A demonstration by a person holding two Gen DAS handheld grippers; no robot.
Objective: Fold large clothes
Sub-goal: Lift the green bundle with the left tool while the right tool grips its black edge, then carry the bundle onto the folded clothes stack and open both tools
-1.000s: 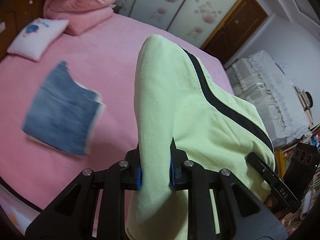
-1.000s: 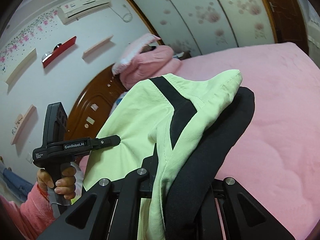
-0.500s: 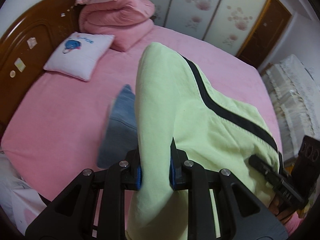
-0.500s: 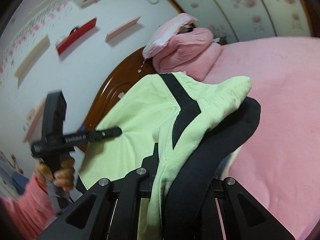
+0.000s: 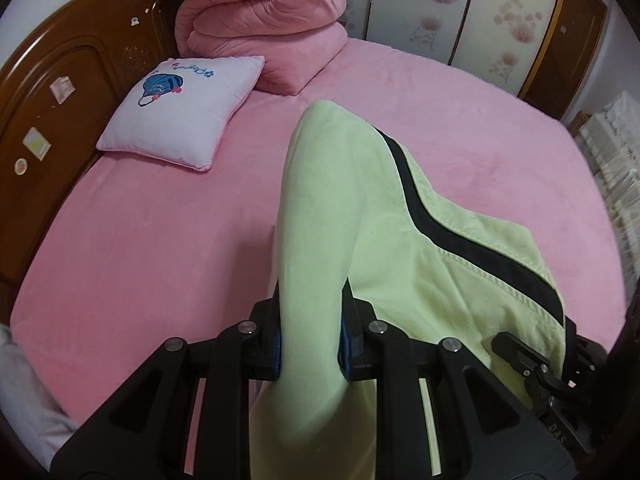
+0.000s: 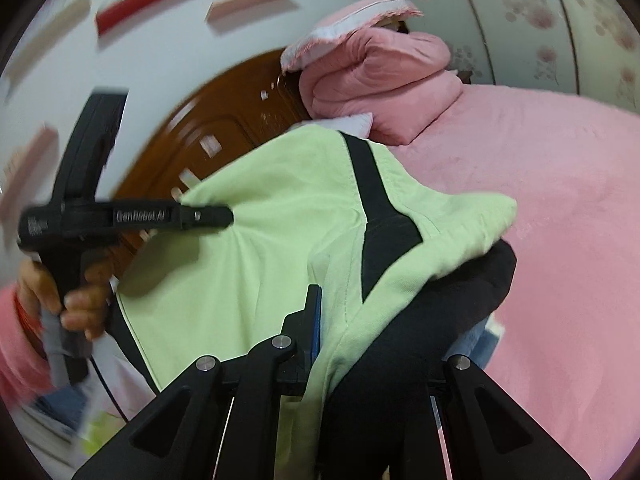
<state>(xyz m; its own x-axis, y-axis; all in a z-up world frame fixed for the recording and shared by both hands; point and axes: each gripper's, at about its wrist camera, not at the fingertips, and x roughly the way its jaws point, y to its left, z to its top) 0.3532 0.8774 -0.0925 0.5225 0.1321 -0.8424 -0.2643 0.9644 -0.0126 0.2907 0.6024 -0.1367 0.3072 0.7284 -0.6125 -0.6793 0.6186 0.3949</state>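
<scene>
A light green garment [image 5: 332,208] with a black stripe hangs in the air over the pink bed [image 5: 160,220], stretched between both grippers. My left gripper [image 5: 310,340] is shut on a thick green fold of it. In the right wrist view my right gripper [image 6: 340,340] is shut on the garment [image 6: 280,240] where green and black cloth meet; black fabric hides its right finger. A hand [image 6: 80,300] holds the left gripper [image 6: 226,216] at the garment's far edge. The right gripper [image 5: 500,346] shows at the lower right of the left wrist view.
A white cushion [image 5: 180,108] and a folded pink quilt [image 5: 264,36] lie by the wooden headboard [image 5: 60,80]. Flowered wardrobe doors [image 5: 460,12] stand behind the bed. A bit of blue denim [image 6: 476,344] peeks out under the garment. Wall shelves [image 6: 148,0] hang above.
Both grippers have swung with the garment toward the headboard end of the bed. The denim piece has slipped out of the left wrist view behind the green cloth.
</scene>
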